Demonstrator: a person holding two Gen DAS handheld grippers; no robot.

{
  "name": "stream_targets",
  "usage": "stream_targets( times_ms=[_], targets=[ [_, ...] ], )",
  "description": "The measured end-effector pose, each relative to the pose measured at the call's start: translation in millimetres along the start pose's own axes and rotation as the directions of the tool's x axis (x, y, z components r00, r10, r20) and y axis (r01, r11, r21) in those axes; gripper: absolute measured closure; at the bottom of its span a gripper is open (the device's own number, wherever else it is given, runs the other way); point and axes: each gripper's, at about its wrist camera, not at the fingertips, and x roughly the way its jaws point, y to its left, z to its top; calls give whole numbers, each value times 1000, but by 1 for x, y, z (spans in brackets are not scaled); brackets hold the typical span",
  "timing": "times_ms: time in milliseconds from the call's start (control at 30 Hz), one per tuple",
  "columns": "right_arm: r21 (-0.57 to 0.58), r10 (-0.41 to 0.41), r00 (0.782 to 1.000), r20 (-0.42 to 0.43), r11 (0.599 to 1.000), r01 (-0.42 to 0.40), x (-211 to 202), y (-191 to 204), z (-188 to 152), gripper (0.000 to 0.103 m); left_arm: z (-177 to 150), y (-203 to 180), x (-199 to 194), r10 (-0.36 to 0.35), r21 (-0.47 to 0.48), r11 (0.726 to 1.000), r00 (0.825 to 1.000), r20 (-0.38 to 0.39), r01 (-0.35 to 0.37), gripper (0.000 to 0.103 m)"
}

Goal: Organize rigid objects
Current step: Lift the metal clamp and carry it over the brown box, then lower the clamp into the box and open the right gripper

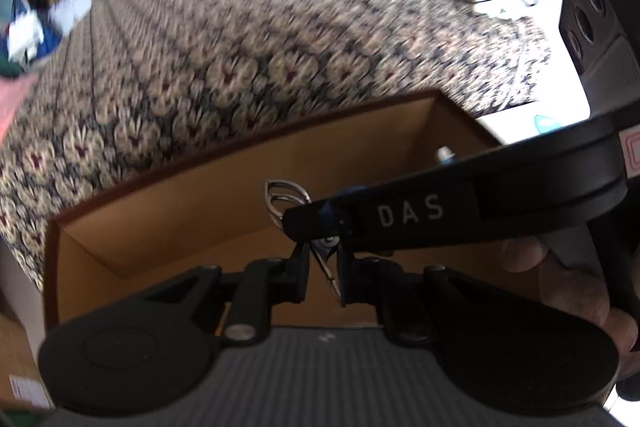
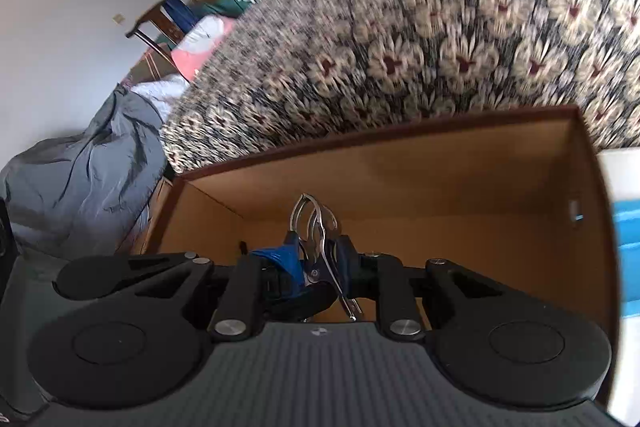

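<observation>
Above the patterned bedspread (image 1: 248, 67), I hold both grippers over the open cardboard box (image 1: 192, 195). My right gripper (image 2: 320, 275) and left gripper (image 1: 322, 267) both pinch the metal scissors (image 2: 316, 223), handles forward.

"DAS" in white letters on black arm of right tool (image 1: 320, 227); pink label at edge probably unreadable.
</observation>
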Motion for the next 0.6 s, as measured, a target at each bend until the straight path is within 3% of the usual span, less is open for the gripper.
stream_targets(
  times_ms=[167,267,600],
  targets=[
    [40,-16,1000,-19,999,17,19,-7,4,103,7,12,18,76,-39,996,995,-71,-79,92],
    [64,-36,999,-23,997,37,25,-12,4,103,6,21,23,81,-75,993,991,-104,-89,92],
    [77,-38,999,15,996,36,6,-15,2,103,3,23,13,173,-60,982,982,-71,-177,92]
  ],
)
